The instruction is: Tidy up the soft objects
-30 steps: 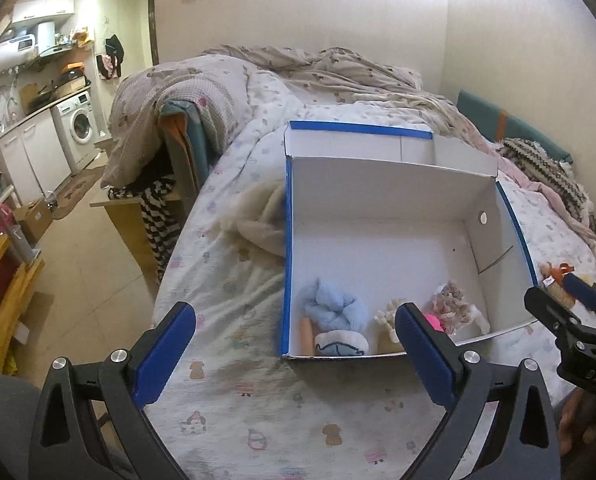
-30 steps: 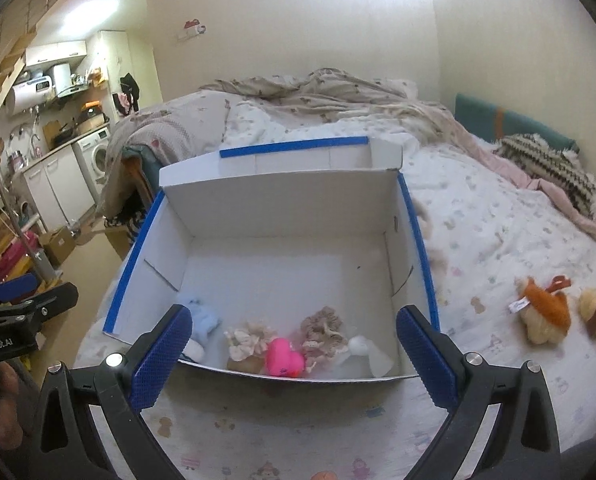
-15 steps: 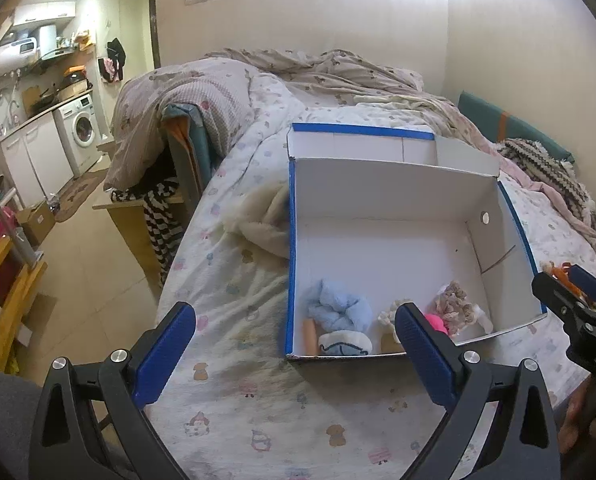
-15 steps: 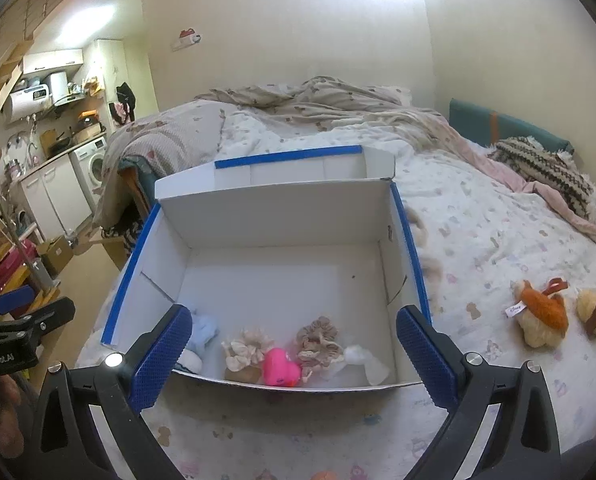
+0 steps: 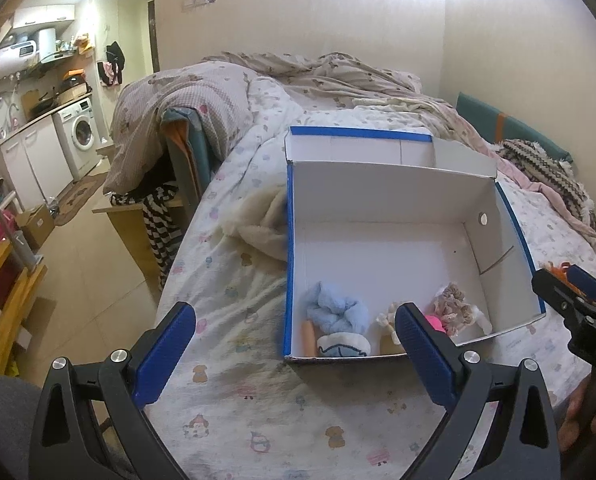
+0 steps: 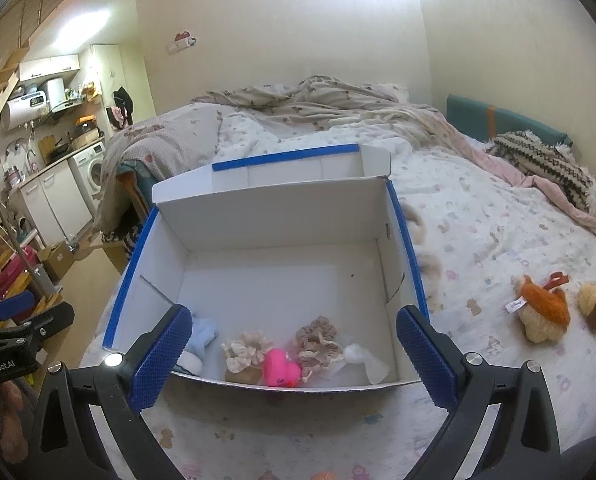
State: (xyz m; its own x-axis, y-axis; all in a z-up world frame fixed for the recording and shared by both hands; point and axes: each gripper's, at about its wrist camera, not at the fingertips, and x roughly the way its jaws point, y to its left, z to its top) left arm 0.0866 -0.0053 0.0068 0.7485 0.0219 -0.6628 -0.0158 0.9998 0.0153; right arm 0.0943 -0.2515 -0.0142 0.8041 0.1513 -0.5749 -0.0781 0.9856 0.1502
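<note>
A white cardboard box with blue edges [image 5: 377, 184] [image 6: 266, 208] lies open on the bed. Along its near wall lie a light blue soft cloth [image 5: 335, 310] [image 6: 204, 332], beige scrunchies [image 6: 242, 350] [image 5: 451, 306], a pink heart [image 6: 280, 368] and a white piece [image 6: 361, 356]. An orange plush [image 6: 541, 312] and a tan and brown plush [image 6: 595, 308] lie on the sheet to the right of the box. My left gripper [image 5: 294, 356] is open and empty before the box. My right gripper [image 6: 294, 356] is open and empty, also before the box.
A cream fleece [image 5: 258, 220] lies on the bed left of the box. A rumpled duvet [image 6: 317, 108] covers the far bed. A striped knit throw [image 6: 545, 164] lies at far right. The bed's left edge drops to the floor [image 5: 78, 264] beside a kitchen.
Both grippers have drawn back and risen a little, so the box looks smaller and farther. Nothing was picked up or let go.
</note>
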